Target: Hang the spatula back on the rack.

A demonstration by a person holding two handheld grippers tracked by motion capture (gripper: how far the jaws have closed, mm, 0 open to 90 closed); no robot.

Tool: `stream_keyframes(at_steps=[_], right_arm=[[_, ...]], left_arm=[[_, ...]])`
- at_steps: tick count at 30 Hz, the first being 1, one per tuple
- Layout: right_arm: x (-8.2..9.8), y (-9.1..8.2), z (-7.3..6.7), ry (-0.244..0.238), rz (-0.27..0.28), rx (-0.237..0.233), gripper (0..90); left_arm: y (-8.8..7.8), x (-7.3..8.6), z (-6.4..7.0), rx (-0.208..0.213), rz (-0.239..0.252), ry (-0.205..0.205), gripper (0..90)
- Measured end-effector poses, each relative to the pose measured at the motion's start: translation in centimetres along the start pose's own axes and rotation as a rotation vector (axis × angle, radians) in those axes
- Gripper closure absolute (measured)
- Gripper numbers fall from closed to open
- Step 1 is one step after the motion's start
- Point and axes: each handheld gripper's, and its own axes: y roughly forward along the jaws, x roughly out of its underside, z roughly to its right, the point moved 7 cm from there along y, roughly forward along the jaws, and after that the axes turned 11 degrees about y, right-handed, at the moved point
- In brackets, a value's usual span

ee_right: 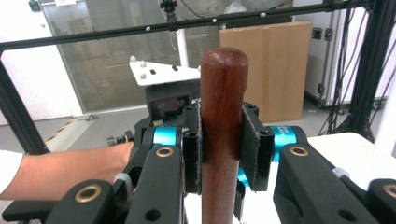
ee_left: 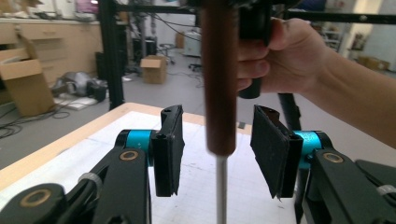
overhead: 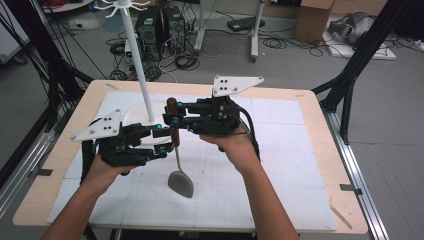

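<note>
A spatula with a dark wooden handle (overhead: 172, 112) and a metal blade (overhead: 181, 183) hangs upright over the white mat, blade down. My right gripper (overhead: 173, 120) is shut on the handle (ee_right: 223, 116), its pads (ee_right: 193, 144) pressing both sides just under the rounded top. My left gripper (overhead: 163, 141) sits lower and to the left. In the left gripper view my left gripper (ee_left: 219, 151) stands open around the handle's lower end (ee_left: 219, 84). The thin metal shaft (ee_left: 221, 186) drops between the pads (ee_left: 168, 149), with a gap on each side.
A white hook stand (overhead: 141, 65) rises from a round base (overhead: 135, 116) just behind the left gripper. The white gridded mat (overhead: 280, 165) covers the wooden table (overhead: 320, 150). Black frame posts, cables and cardboard boxes (overhead: 314, 17) are on the floor beyond.
</note>
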Motion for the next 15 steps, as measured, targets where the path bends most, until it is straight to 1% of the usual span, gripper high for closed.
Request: stream_keyframes(at_steps=[2, 4, 6, 8, 9, 10, 11, 12, 13, 15], right_arm=[[0.1, 0.1, 0.0, -0.003, -0.004, -0.004, 72.7], [0.2, 0.3, 0.0, 0.001, -0.014, -0.009, 72.7], [0.2, 0.4, 0.0, 0.005, -0.016, -0.014, 72.7], [0.2, 0.4, -0.1, 0.008, -0.015, -0.018, 72.7], [0.2, 0.4, -0.1, 0.008, -0.014, -0.019, 72.7], [0.2, 0.4, -0.1, 0.009, -0.015, -0.021, 72.7], [0.2, 0.4, -0.1, 0.009, -0.015, -0.021, 72.7], [0.2, 0.4, 0.0, 0.006, -0.013, -0.019, 72.7], [0.2, 0.4, 0.0, 0.006, -0.013, -0.019, 72.7], [0.3, 0.4, 0.0, 0.008, -0.018, -0.014, 72.7]], left_arm=[[0.4, -0.1, 0.1, 0.018, -0.007, 0.005, 54.4], [0.8, -0.1, 0.1, 0.023, -0.009, -0.002, 56.7], [1.1, 0.2, -0.1, 0.028, -0.02, -0.007, 60.0], [1.2, 0.3, -0.1, 0.033, -0.021, -0.008, 63.5], [1.3, 0.3, -0.1, 0.035, -0.018, -0.005, 66.5], [1.4, 0.3, 0.0, 0.04, -0.013, 0.007, 69.5], [1.4, 0.3, 0.0, 0.04, -0.013, 0.007, 70.7], [1.4, 0.3, -0.1, 0.041, -0.023, 0.015, 71.3], [1.4, 0.3, -0.1, 0.041, -0.023, 0.015, 71.6], [1.4, 0.4, -0.1, 0.043, -0.022, 0.003, 71.9]])
